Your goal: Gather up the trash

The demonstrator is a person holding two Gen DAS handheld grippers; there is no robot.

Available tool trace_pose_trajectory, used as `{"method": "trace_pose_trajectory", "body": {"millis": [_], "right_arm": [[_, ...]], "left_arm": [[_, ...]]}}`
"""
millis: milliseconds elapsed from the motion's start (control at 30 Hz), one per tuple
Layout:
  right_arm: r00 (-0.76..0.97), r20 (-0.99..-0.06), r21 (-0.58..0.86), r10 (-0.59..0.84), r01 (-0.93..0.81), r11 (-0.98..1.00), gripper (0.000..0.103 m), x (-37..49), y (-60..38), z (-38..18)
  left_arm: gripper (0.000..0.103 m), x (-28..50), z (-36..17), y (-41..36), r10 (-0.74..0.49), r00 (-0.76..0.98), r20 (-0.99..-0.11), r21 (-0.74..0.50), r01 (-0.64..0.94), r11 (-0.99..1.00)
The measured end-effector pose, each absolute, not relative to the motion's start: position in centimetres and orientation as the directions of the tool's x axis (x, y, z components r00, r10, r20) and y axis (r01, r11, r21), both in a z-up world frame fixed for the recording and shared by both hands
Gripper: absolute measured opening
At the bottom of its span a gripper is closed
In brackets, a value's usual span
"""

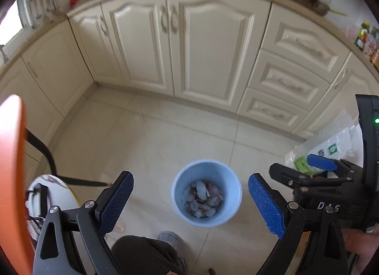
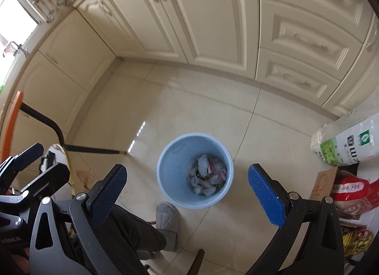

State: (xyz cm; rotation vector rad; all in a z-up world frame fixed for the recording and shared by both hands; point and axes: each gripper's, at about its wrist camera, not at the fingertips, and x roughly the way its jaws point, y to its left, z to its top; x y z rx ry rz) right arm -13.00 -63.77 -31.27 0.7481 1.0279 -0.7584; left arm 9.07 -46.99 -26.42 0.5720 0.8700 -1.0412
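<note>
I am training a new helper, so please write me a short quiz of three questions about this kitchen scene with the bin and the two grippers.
1. True or false: the blue bin on the floor already holds crumpled trash.
2. Multiple choice: how are the left gripper and the right gripper?
A. both open and empty
B. both shut on trash
C. the left one shut on a bag
3. Fill in: in the right wrist view, the grey ______ lies on the floor near the bin, on the side closest to the camera.

Key: 1 true; 2 A; 3 slipper.
</note>
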Motion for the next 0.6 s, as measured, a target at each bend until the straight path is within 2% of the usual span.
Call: {"method": "trace_pose_trajectory", "body": {"millis": [133,300,467,600], "right_arm": [[0.401,-0.883,0.190,-0.243,0.781,0.595,0.103,-11.1,-61.9,-25.5],[0.517,-0.809,0.208,-0.278,0.696,0.687,0.103,-7.3,-57.9,-18.5],[0.631,-0.729,0.214,-0.266,0.578,0.788,0.103,-2.3,-52.1,-12.0],[0.695,-0.680,0.205,-0.233,0.486,0.850,0.103,1.1,-47.0,-8.4]], "left_arm": [[0.096,8.1,-21.2,-41.5,-0.568,0.339,-0.750,0.048,0.884,0.464],[0.096,8.2,-15.4,-33.5,-0.597,0.451,-0.663,0.048,0.822,0.568],[0.096,7.8,-10.4,-23.8,-0.577,0.572,-0.583,0.027,0.723,0.690],[0.096,6.2,-7.9,-15.9,-0.492,0.691,-0.530,0.033,0.596,0.802]]}}
